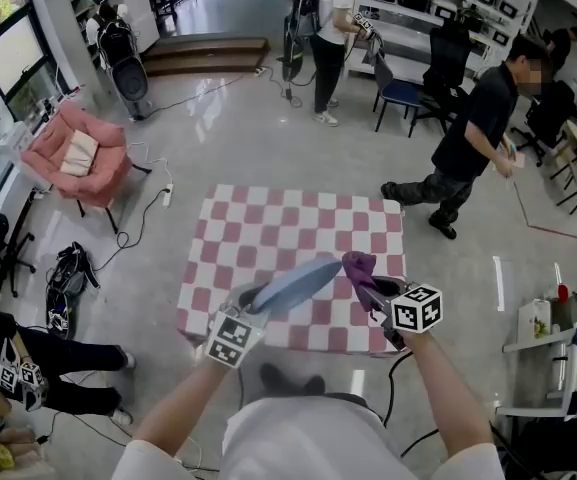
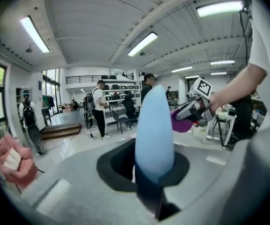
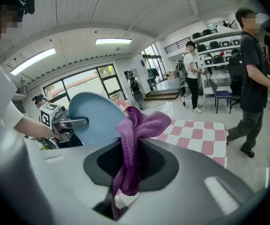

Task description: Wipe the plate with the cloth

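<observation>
A light blue plate (image 1: 296,282) is held edge-on above the checkered table (image 1: 268,228), with my left gripper (image 1: 251,306) shut on its rim. In the left gripper view the plate (image 2: 154,130) stands upright between the jaws. My right gripper (image 1: 373,290) is shut on a purple cloth (image 1: 359,265), whose bunched end sits just right of the plate's far edge. The right gripper view has the cloth (image 3: 134,144) hanging from the jaws and the plate (image 3: 93,118) close to its left, with the left gripper (image 3: 71,123) clamped on it. Whether cloth and plate touch is unclear.
The pink-and-white checkered table stands on a grey floor. A person in black (image 1: 473,138) walks past its far right corner. A pink armchair (image 1: 73,158) is at left, with cables (image 1: 153,208) on the floor. Someone sits low at the left (image 1: 18,368). A cart (image 1: 558,353) stands at right.
</observation>
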The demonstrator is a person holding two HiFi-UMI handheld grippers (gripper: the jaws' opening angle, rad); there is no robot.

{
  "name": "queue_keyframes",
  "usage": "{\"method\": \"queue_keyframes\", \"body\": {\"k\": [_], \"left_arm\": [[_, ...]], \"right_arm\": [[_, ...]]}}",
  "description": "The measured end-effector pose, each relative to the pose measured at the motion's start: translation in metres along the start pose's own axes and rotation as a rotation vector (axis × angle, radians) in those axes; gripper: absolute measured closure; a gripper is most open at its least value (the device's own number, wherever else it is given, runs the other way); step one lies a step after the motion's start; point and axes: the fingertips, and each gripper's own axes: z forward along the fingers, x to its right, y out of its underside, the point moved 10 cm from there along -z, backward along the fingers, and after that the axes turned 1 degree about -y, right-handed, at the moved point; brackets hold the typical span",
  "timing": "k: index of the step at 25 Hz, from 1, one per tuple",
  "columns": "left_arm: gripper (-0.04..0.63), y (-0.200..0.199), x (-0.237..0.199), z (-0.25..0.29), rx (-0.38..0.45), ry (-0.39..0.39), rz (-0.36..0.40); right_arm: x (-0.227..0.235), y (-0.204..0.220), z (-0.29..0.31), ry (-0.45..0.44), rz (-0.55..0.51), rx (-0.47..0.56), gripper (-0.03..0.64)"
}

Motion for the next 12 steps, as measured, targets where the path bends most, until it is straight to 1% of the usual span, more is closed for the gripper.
{"method": "queue_keyframes", "body": {"k": [7, 9, 12], "left_arm": [[0.543, -0.001, 0.041, 0.001, -0.014, -0.002, -0.078], [0.543, -0.001, 0.051, -0.002, -0.016, 0.001, -0.123], [0.543, 0.0, 0.061, -0.008, -0.01, 0.002, -0.217]], "right_arm": [[-0.001, 0.023, -0.03, 0.024, -0.031, 0.019, 0.543], [-0.003, 0.029, -0.039, 0.037, -0.05, 0.022, 0.543], [-0.004, 0.036, -0.049, 0.053, -0.088, 0.043, 0.543]]}}
